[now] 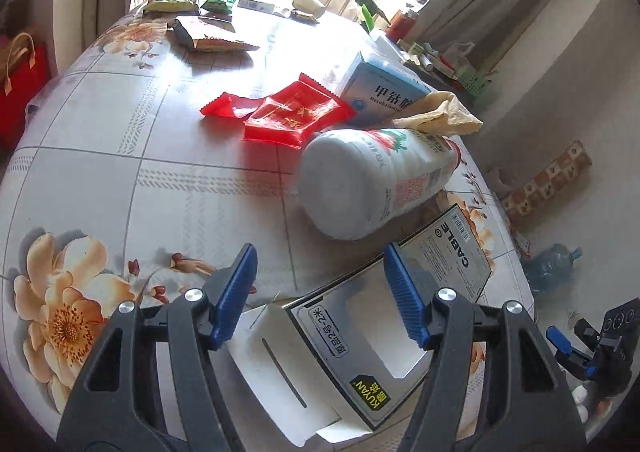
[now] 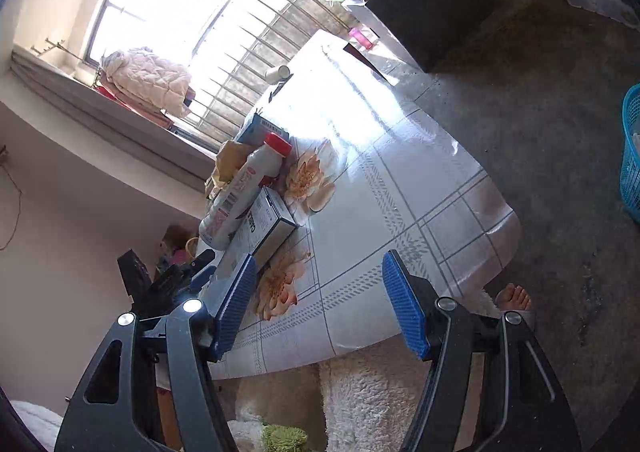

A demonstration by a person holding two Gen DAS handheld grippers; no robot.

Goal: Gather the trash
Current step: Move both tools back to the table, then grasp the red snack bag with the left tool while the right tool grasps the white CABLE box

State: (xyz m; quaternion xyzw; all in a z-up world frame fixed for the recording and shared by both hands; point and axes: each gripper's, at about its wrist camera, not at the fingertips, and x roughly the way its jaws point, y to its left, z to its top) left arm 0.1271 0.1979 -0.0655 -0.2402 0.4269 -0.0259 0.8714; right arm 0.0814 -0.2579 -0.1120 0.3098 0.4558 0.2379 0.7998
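My left gripper [image 1: 320, 292] is open, hovering over a flat grey and white cable box [image 1: 360, 352] at the near edge of the floral table [image 1: 120, 172]. Beyond it lie a white bottle [image 1: 372, 180] on its side, a red wrapper [image 1: 288, 112], a blue medicine box [image 1: 380, 90] and crumpled tan paper [image 1: 440, 116]. My right gripper [image 2: 318, 300] is open and empty above the table's corner; the bottle [image 2: 244, 188], cable box [image 2: 268, 220] and left gripper [image 2: 168, 280] show at its left. The right gripper also shows in the left wrist view [image 1: 576, 348].
More packets [image 1: 200, 32] and a paper cup [image 1: 308, 4] lie at the table's far end by the window. A blue basket [image 2: 632, 156] stands on the floor at right. A bare foot [image 2: 514, 298] is beside the table; a red bag [image 1: 20, 76] is left.
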